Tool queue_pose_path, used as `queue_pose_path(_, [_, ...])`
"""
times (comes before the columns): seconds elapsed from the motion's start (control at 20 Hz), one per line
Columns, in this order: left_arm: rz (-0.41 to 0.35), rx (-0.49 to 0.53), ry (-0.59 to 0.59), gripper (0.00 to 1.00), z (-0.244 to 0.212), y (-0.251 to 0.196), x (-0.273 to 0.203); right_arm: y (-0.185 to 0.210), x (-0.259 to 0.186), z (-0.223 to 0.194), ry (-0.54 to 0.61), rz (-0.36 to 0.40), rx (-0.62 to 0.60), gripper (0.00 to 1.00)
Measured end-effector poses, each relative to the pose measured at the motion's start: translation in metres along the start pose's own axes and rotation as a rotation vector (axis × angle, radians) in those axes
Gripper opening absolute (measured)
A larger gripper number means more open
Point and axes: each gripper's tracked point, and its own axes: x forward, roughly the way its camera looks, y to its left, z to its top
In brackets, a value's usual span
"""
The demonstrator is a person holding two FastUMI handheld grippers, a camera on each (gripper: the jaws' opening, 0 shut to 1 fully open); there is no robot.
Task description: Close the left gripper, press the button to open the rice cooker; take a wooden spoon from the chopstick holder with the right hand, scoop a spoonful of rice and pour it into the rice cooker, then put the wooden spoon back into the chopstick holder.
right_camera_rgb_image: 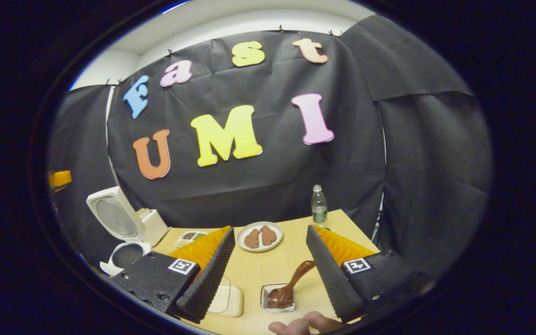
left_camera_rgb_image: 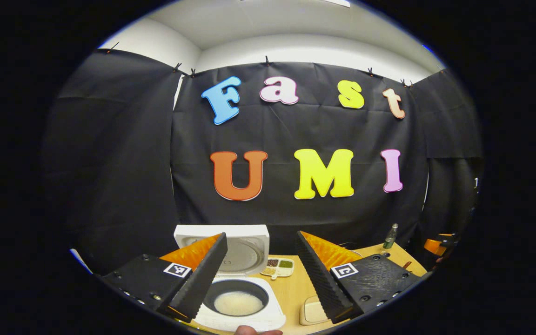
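Black cloth walls enclose a light wooden table [right_camera_rgb_image: 272, 270] on which all the task items stand.

**Rice cooker.** The rice cooker [left_camera_rgb_image: 240, 298] sits at the left of the table with its lid [left_camera_rgb_image: 231, 246] raised upright. A pale layer of rice lies in the bottom of the inner pot [left_camera_rgb_image: 237, 302]. The button step appears complete.

**Wooden spoon.** In the right gripper view, the wooden spoon [right_camera_rgb_image: 291, 284] rests in a small clear square container [right_camera_rgb_image: 278, 298], bowl down, handle leaning up and to the right toward the right-hand finger. Whether this container is the chopstick holder cannot be told.

**Grippers.** The left gripper [left_camera_rgb_image: 261, 274] hovers above the open cooker, jaws wide apart, holding nothing. The right gripper [right_camera_rgb_image: 270, 274] hangs above the table, jaws likewise spread and empty, with the spoon between and just below its fingers.

**Handling assessment.**
- The spoon is judged light and rigid; it should not flex under clamp force.
- Its surface looks smooth and glossy, so it may slip or rotate between the fingers.
- The recommended hold is on the upper handle, across its flat faces, well clear of the bowl.
- The container looks light and may tip or slide if the handle is dragged sideways; a straight lift is advised.

**Other items.** A plate [right_camera_rgb_image: 259, 237], a bottle [right_camera_rgb_image: 318, 207], a divided tray [left_camera_rgb_image: 278, 267] and a pale pad [right_camera_rgb_image: 226, 300] also stand on the table.
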Motion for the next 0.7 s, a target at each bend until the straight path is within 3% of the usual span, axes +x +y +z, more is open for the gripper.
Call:
queue_pose_path(0.35, [0.052, -0.014, 0.043, 0.94, -0.008, 0.053, 0.09, 0.025, -0.053, 0.008, -0.033, -0.047, -0.029, 1.0])
queue_pose_path(0.5, [0.071, -0.006, 0.083, 0.94, -0.027, 0.073, 0.123, 0.007, -0.078, -0.009, -0.013, -0.132, -0.053, 1.0])
queue_pose_path(0.7, [0.083, -0.059, 0.146, 0.94, -0.045, 0.09, 0.159, -0.019, -0.11, -0.034, 0.026, -0.26, 0.006, 1.0])
